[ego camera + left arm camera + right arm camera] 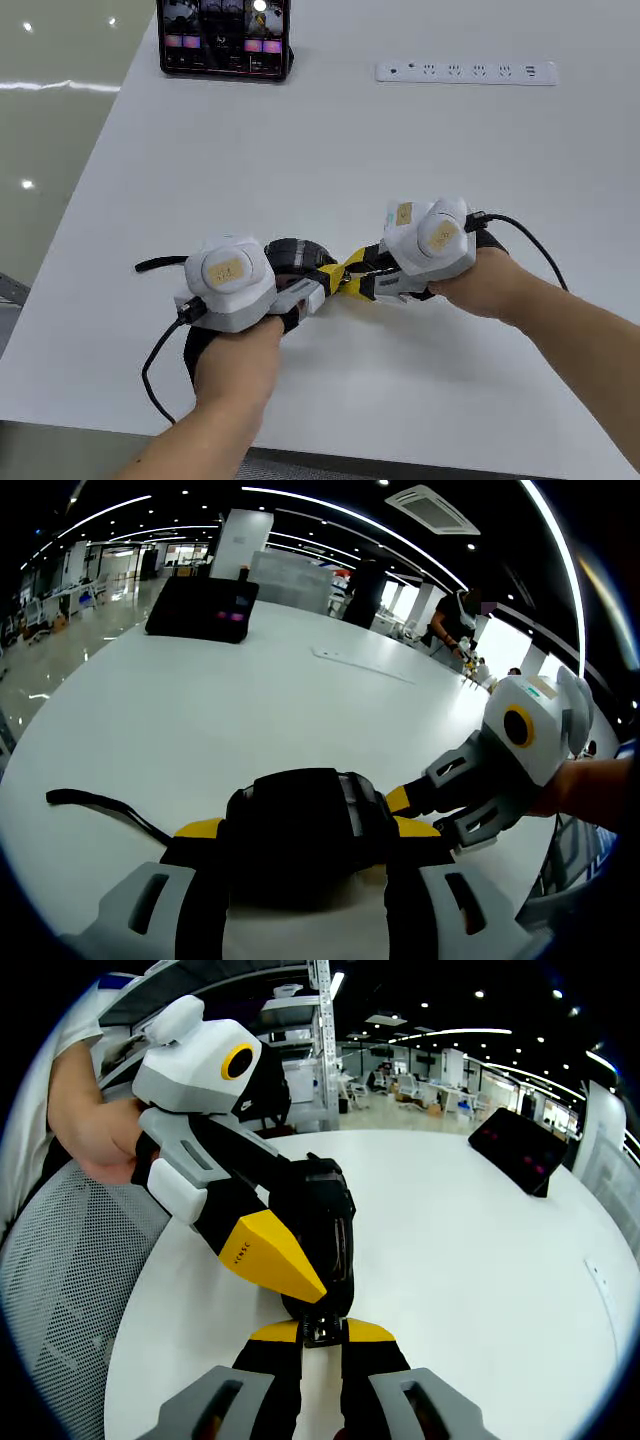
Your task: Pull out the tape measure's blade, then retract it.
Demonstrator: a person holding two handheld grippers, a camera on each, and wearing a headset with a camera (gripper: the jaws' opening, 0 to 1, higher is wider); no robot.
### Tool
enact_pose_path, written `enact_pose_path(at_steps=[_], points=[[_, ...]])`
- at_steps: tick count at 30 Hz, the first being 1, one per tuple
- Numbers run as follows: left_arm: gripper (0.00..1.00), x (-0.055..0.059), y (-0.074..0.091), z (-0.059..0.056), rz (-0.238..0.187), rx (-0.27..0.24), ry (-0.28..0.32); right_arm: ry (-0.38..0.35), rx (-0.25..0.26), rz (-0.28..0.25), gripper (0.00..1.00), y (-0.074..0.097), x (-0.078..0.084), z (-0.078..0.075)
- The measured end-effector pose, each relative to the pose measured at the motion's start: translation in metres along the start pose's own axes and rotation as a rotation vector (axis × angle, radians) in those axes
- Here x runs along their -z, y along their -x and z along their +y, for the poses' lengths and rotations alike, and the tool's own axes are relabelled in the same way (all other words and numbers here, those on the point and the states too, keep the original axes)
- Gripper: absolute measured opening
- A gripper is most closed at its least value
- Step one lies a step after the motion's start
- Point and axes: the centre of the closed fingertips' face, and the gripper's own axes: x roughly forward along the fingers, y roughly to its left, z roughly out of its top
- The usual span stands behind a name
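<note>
Risk: blade tip (pixel 322 1326) looks only thinly caught, so an off-line pull could slip it free and let it snap back into the case.
Second risk: tape measure (pixel 293 256) may twist in its clamp if the pull goes sideways.
Left gripper (pixel 305 832): low over the white table (pixel 400 140), jaws pressed against the black case's sides.
Right gripper (pixel 320 1340): nose to nose with the left, jaws pinching the blade tip at the case mouth.
Blade: seemingly not drawn out yet.

Head view looks down from six o'clock; gripper views face each other closely, sharing the tape measure (pixel 300 830).
</note>
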Motion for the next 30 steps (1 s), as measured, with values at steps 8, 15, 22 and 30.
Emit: enact_pose_path(at_steps=[8,15,22,30], points=[[0.59,-0.0004,-0.0004,0.0002,-0.002,-0.003,-0.001,-0.007,0.007,0.0,0.11,-0.0015,-0.0011,-0.0005],[0.6,-0.0009,0.0001,0.0,-0.011,0.0,-0.014,0.002,0.006,0.007,0.12,-0.0018,-0.0008,0.0003],[0.61,-0.0019,0.0005,0.0,0.001,0.015,-0.008,-0.009,0.013,0.006,0.21,0.0032,-0.0001,-0.0034],[0.61,-0.0037,0.0017,-0.0003,0.0,0.008,-0.026,-0.035,0.015,-0.018,0.28,0.0073,-0.0052,-0.0049]])
